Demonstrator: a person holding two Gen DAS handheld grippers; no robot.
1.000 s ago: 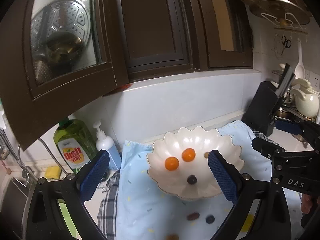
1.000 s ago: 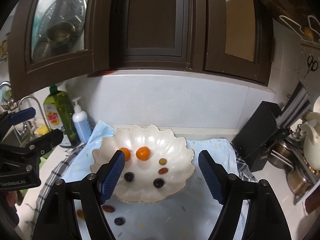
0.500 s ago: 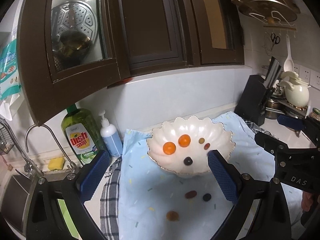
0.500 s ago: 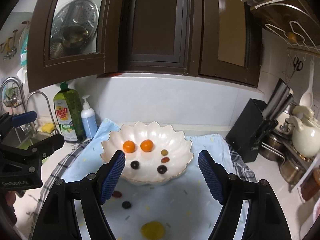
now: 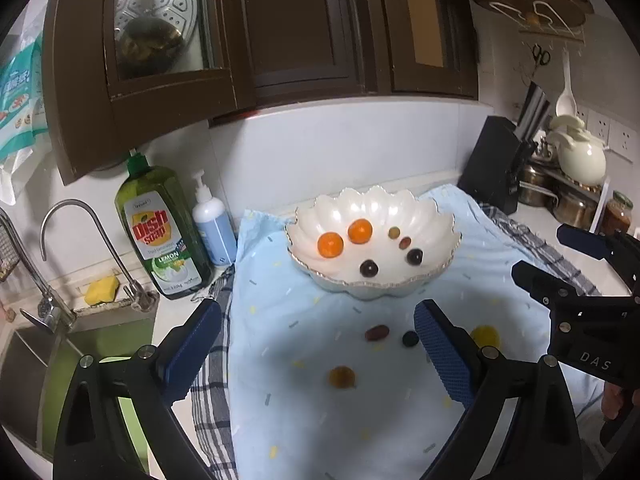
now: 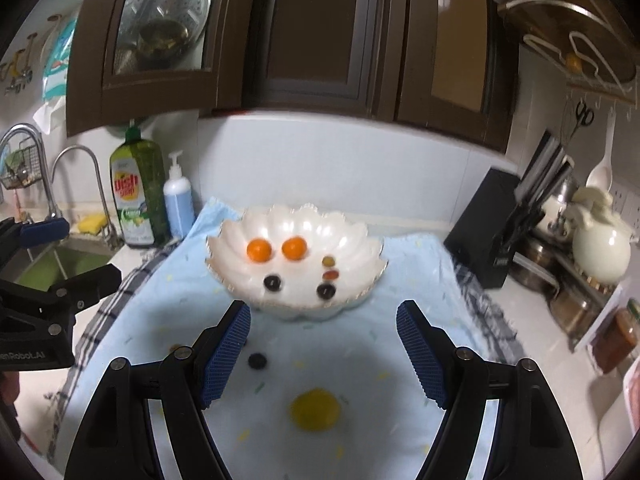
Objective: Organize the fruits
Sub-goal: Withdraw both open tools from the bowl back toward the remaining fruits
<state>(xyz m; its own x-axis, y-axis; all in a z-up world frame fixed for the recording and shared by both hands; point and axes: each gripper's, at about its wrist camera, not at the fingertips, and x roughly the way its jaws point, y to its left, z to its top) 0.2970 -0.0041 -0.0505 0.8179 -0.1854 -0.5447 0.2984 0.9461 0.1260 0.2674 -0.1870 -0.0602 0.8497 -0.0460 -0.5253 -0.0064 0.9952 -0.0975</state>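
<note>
- On the blue cloth I see a white bowl shaped like a shell.
- My left claw camera shows a reddish fruit and a brownish one lying on the cloth; my right camera mostly hides them behind a pad.
- My right claw camera shows the yellow fruit big and close, with a dark berry near it.
- Two orange fruits sit side by side in the bowl, with four smaller ones.
- Both claws are wide open and hold nothing.
- Dish soap stands by the sink, on the counter under dark cupboards.
</note>
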